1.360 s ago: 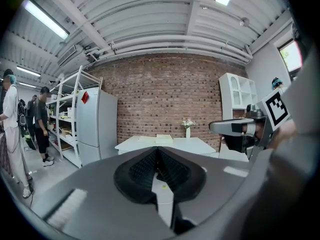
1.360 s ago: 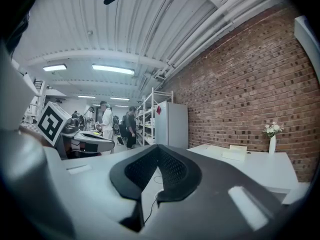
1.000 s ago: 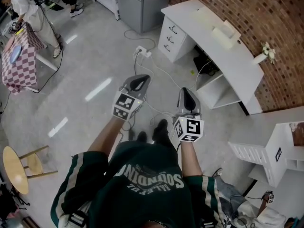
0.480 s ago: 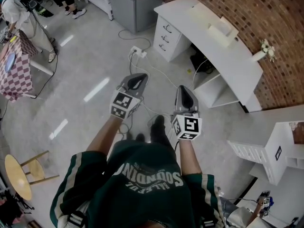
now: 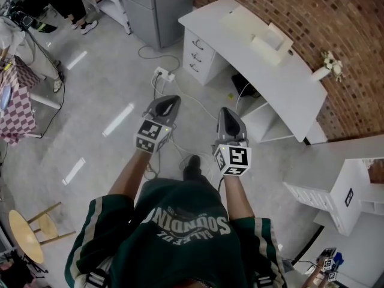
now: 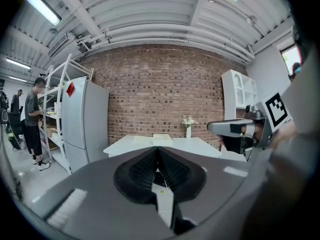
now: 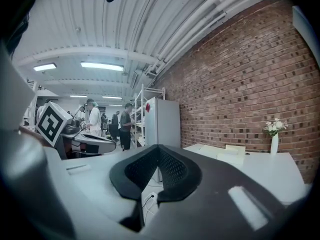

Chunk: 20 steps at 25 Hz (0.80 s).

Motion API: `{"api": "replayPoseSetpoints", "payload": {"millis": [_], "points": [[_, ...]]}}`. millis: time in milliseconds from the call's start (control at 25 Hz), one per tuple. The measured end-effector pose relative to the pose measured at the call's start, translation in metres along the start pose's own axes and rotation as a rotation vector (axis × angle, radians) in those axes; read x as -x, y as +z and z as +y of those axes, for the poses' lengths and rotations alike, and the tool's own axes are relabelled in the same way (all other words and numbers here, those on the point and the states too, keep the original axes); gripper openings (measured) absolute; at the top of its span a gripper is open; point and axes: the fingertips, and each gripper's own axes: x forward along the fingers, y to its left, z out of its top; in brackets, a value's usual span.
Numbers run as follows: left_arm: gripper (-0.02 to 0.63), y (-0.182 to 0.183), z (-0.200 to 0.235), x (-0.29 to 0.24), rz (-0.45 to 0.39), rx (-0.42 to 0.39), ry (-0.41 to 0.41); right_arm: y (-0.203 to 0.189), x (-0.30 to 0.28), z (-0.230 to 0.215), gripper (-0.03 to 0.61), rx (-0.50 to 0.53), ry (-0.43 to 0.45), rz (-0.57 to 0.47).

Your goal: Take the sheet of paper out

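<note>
A white desk (image 5: 282,80) stands against the brick wall, ahead and to the right. On its top lie a pale flat pad (image 5: 240,20) and a pale open box (image 5: 271,41); no single sheet of paper can be made out. My left gripper (image 5: 167,104) and right gripper (image 5: 225,116) are held side by side over the floor, short of the desk, both shut and empty. In the left gripper view the shut jaws (image 6: 158,150) point at the desk (image 6: 165,143). The right gripper view has its shut jaws (image 7: 159,149) left of the desk (image 7: 260,171).
A drawer unit (image 5: 201,51) sits under the desk's left end. A power strip (image 5: 163,74) with cables trails over the floor ahead. A grey cabinet (image 5: 150,5) stands at the back. White shelving (image 5: 345,188) is at right, a stool (image 5: 27,228) and a checkered table (image 5: 12,101) at left.
The person has walked forward towards the desk, and both grippers have moved with them, side by side. Both pairs of jaws stay shut and empty.
</note>
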Motion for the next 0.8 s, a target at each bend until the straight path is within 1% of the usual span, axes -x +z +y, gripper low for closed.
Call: {"api": "replayPoseSetpoints", "payload": {"millis": [280, 520, 800], "points": [[0.011, 0.015, 0.002, -0.056, 0.011, 0.002, 0.018, 0.008, -0.030, -0.052, 0.000, -0.006, 0.010, -0.006], [0.011, 0.027, -0.011, -0.100, -0.001, 0.012, 0.029, 0.009, -0.043, -0.096, 0.000, -0.010, 0.025, -0.007], [0.011, 0.031, -0.022, -0.124, 0.006, 0.008, 0.041, 0.006, -0.051, -0.123, 0.000, -0.016, 0.042, 0.005]]}}
